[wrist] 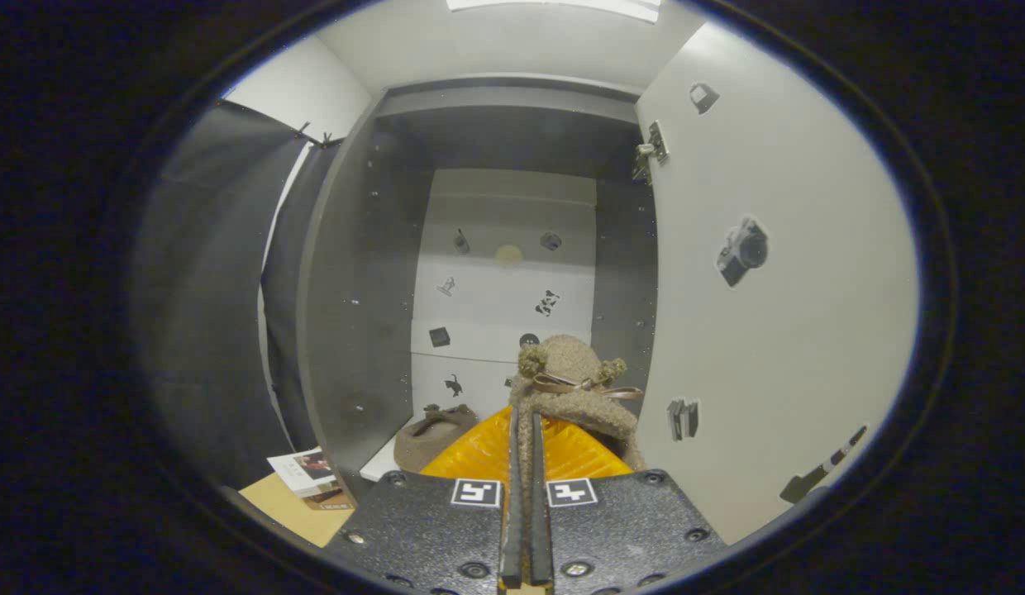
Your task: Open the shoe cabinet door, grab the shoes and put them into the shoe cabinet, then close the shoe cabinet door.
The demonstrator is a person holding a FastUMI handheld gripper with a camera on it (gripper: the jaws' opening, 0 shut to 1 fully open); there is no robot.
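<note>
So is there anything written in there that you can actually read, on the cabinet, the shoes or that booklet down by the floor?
No readable text.
Booklet beside the cabinet: print too small and blurred to read.
Cabinet door and back panel: picture stickers, no words.
Gripper, shut on a fuzzy shoe: two square coded markers, patterns, not letters.

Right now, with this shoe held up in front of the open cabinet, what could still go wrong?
1. The gripper pinches only a thin fuzzy edge of the held shoe, so it may slip out before it is placed.
2. The other shoe already lies on the cabinet floor; setting this one down carelessly could knock or land on it.
3. The open door stands close beside the held shoe, and a sideways swing could bump it.
</note>
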